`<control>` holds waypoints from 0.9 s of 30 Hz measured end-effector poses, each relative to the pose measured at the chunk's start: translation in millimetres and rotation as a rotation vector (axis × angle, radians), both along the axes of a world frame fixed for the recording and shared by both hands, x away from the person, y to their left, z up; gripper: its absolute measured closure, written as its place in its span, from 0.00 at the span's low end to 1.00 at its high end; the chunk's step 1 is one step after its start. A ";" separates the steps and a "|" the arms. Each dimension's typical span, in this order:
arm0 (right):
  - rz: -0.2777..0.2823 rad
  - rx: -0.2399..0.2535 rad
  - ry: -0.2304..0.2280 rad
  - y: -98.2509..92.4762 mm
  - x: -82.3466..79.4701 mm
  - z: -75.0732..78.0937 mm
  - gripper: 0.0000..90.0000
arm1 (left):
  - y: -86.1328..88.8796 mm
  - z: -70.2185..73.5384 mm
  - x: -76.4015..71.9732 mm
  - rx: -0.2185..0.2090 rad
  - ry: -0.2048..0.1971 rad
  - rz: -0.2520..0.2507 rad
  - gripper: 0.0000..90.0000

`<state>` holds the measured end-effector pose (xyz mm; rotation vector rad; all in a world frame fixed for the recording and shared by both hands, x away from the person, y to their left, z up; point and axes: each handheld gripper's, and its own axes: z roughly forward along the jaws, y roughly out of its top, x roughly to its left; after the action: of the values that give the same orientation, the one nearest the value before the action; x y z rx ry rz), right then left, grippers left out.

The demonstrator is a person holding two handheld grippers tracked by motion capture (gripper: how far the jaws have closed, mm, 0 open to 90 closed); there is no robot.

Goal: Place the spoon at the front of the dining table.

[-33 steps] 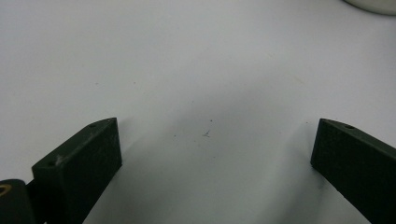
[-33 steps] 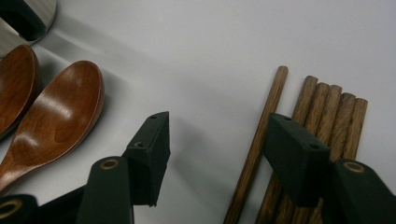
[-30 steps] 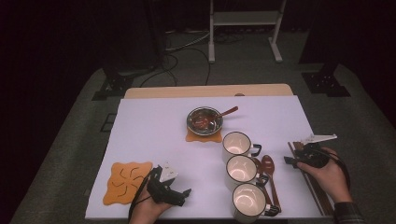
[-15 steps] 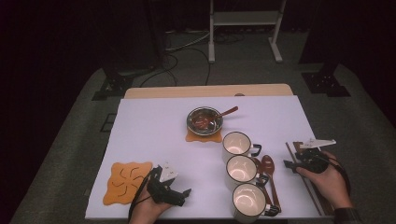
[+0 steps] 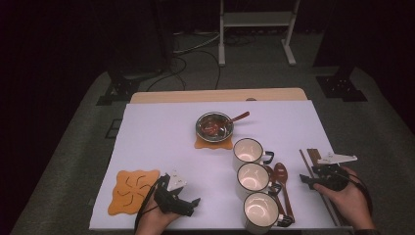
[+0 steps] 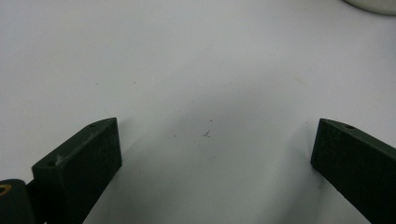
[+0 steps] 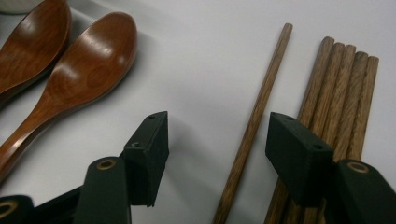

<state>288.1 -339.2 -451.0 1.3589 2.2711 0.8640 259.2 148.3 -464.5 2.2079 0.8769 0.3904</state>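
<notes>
My right gripper (image 5: 307,181) hovers low over the table's right side, jaws open. In the right gripper view a single wooden chopstick (image 7: 254,119) lies on the white surface between the jaws of my right gripper (image 7: 217,133), touching neither pad. A bundle of several chopsticks (image 7: 343,93) lies beside it, partly under the right-hand jaw. Two brown wooden spoons (image 7: 88,65) lie to the left. My left gripper (image 5: 192,205) rests near the front edge, open. In the left gripper view only bare white table shows between the jaws of my left gripper (image 6: 215,149).
Three white mugs (image 5: 252,176) stand in a row between my hands. A metal bowl (image 5: 214,126) with a spoon sits on an orange coaster at the centre. Another orange coaster (image 5: 131,191) lies at the front left. The white table (image 5: 161,132) ends just beyond the chopsticks (image 5: 318,196).
My right hand has drifted a little toward the near edge along the chopsticks. The left hand has kept still.
</notes>
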 end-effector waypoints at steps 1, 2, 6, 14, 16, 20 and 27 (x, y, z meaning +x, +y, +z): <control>0.000 0.000 -0.001 0.0 -2.0 -0.1 0.42 | 0.0 0.0 0.0 0.000 0.000 0.000 0.01; 0.000 0.001 -0.001 0.0 -4.2 -0.1 0.42 | 0.0 0.0 0.0 0.000 0.000 0.000 0.01; 0.000 0.003 -0.006 -0.3 -12.3 -0.5 0.42 | 0.0 0.0 0.0 0.000 0.000 0.000 0.01; 0.001 0.004 -0.012 -0.8 -25.0 -1.0 0.43 | 0.0 0.0 0.0 0.000 0.000 0.000 0.01; -0.001 0.007 -0.013 -1.0 -25.2 -1.1 0.43 | 0.0 0.0 0.0 0.000 0.000 0.000 0.01; -0.001 0.008 -0.012 -1.2 -24.8 -1.0 0.43 | 0.0 0.0 0.1 0.000 0.001 0.000 0.01; 0.006 0.002 -0.016 0.8 -24.6 -0.8 0.44 | 0.0 0.0 0.1 -0.001 0.001 0.000 0.01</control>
<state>263.4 -338.4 -451.8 1.3419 2.2639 0.8762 259.3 148.3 -464.5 2.2074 0.8776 0.3895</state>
